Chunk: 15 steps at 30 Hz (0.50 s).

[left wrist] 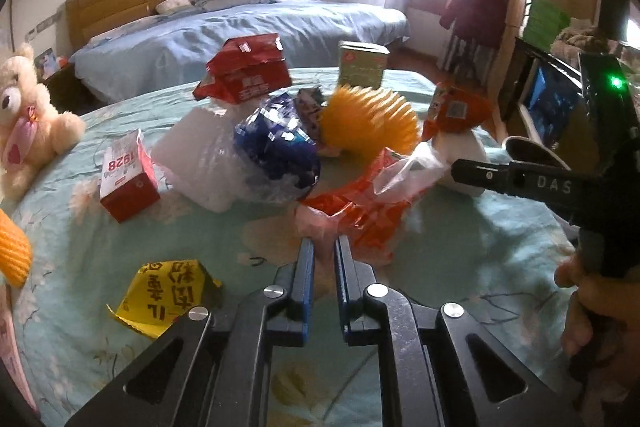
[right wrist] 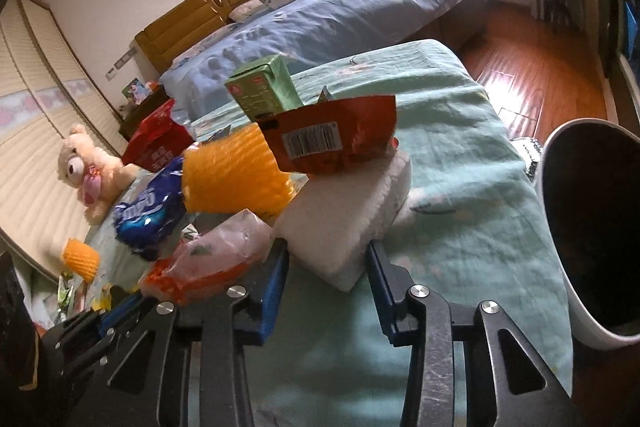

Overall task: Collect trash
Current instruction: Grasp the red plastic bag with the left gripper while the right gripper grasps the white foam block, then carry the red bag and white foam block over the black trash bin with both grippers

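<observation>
Trash lies piled on a teal-sheeted bed. My left gripper is nearly shut, its tips at the edge of an orange-and-clear plastic wrapper; whether it pinches it is unclear. My right gripper is open, its fingers either side of a white foam block that bears an orange snack bag. The right gripper also shows in the left wrist view, beside the foam block. The wrapper shows in the right wrist view too.
Around lie a blue snack bag, orange foam netting, red cartons, a green carton, a yellow wrapper and a teddy bear. A white bin stands right of the bed.
</observation>
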{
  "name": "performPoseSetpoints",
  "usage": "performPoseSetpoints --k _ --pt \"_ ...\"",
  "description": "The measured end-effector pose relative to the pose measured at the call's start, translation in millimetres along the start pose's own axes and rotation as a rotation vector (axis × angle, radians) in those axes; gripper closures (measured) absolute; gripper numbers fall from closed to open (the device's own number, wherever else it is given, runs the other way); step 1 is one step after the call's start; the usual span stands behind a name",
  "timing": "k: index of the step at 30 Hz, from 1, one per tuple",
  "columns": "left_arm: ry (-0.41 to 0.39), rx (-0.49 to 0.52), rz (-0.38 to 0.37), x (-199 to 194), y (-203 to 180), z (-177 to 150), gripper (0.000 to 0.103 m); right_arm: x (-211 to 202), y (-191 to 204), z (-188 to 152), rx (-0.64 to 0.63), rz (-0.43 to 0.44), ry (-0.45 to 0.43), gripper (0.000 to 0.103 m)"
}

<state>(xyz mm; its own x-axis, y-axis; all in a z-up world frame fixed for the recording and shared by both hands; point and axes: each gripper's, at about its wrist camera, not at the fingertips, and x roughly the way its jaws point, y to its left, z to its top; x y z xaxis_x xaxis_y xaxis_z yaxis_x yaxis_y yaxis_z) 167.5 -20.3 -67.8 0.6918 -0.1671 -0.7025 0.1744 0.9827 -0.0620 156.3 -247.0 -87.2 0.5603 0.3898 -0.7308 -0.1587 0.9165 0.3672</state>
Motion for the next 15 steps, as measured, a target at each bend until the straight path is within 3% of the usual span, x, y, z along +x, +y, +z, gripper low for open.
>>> performPoseSetpoints --k 15 --pt "-0.020 0.027 -0.093 -26 -27 -10 0.098 -52 -34 -19 0.039 -0.027 -0.037 0.063"
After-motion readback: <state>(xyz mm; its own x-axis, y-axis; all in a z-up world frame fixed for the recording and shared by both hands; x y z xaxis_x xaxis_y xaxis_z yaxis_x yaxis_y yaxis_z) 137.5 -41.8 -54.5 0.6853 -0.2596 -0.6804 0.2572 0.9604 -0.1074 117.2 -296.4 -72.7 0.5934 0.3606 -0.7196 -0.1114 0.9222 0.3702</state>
